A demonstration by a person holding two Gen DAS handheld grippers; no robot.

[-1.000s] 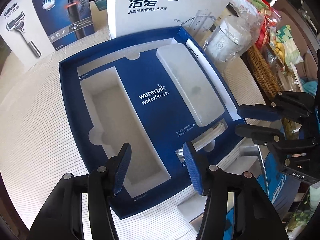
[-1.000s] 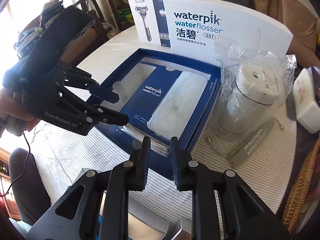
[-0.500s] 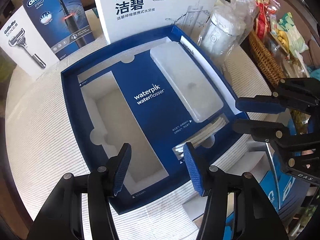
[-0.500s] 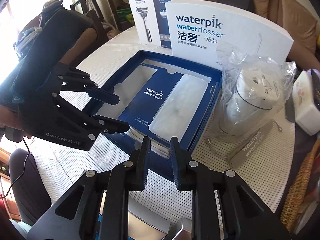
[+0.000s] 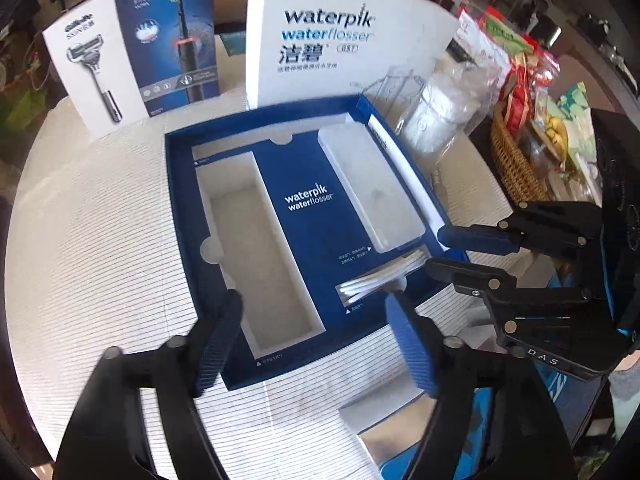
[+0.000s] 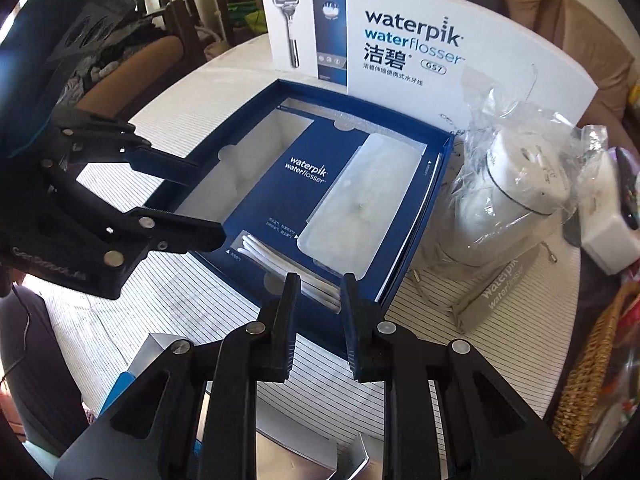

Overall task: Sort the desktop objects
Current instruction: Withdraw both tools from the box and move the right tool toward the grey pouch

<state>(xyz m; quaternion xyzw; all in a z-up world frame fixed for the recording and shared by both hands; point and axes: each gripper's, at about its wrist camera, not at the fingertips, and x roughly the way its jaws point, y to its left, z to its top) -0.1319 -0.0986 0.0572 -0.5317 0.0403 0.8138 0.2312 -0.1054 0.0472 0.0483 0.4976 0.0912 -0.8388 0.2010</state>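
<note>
1. I'm working over a round table [image 5: 88,240] covered in a white cloth with thin dark stripes. Beyond it I can see a dark wooden chair [image 6: 176,20] and a tan sofa [image 6: 540,4].

2. An open blue box [image 5: 180,216] lies flat in the middle of the table. Its left compartment [image 5: 260,264] is a bare white recess; on the right sits a frosted plastic case [image 5: 370,188], and below that a small slot holds white nozzles [image 5: 380,280].

3. The box's white lid [image 5: 340,52] stands upright behind it. A razor box [image 5: 96,76] and a toothbrush box [image 5: 176,36] stand to the lid's left.

4. Just beside the blue box's right edge I see the white flosser in a clear plastic bag [image 6: 520,184], with a grey pouch [image 6: 496,284] lying in front of it.

5. A wicker basket [image 5: 516,156] of packaged food sits at the table's right edge. A silver carton [image 6: 160,348] lies near me, partly hidden by my grippers.

6. My left gripper [image 5: 316,344] hovers above the box's near edge, fingers spread wide, holding nothing.

7. My right gripper [image 6: 318,308] hangs over the nozzle slot's near end, fingers at a narrow gap with nothing between them. In the left camera its tips point at the box's right corner.
</note>
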